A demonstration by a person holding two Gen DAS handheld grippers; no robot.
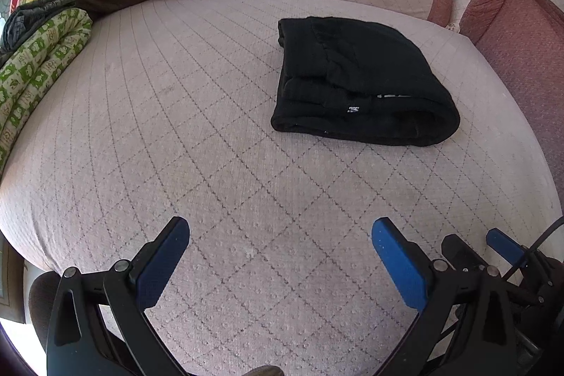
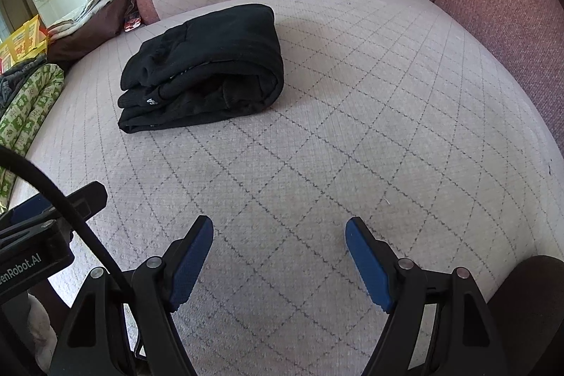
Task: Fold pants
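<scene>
Pants [image 1: 363,80] sit folded into a compact black bundle on the pink quilted sofa seat [image 1: 176,129], toward the back cushions, well apart from both tools. Looks like thick fleece-type fabric: soft, limp, some bulk, not heavy, not fragile. Layers are stacked, with a rounded fold along one side and loose edges plus a small white label [image 1: 353,108] facing the cameras. My read: the fabric grips well on the pads, no slip risk, but pinching a single layer would peel the stack open. If it needs moving or one more fold, take it at the rounded fold, or pinch all layers at two corners, one per tool.

Left tool [image 1: 280,256]: fingers wide apart, nothing between them, held low over the near part of the seat, pointing roughly at the bundle. Right tool [image 2: 278,256]: same, fingers apart, empty, just beside the left one; each shows at the edge of the other's view. From the right wrist view the pants [image 2: 208,69] lie ahead and left.

Judgement: fold looks done or nearly so; both tools are clear of the cloth.
</scene>
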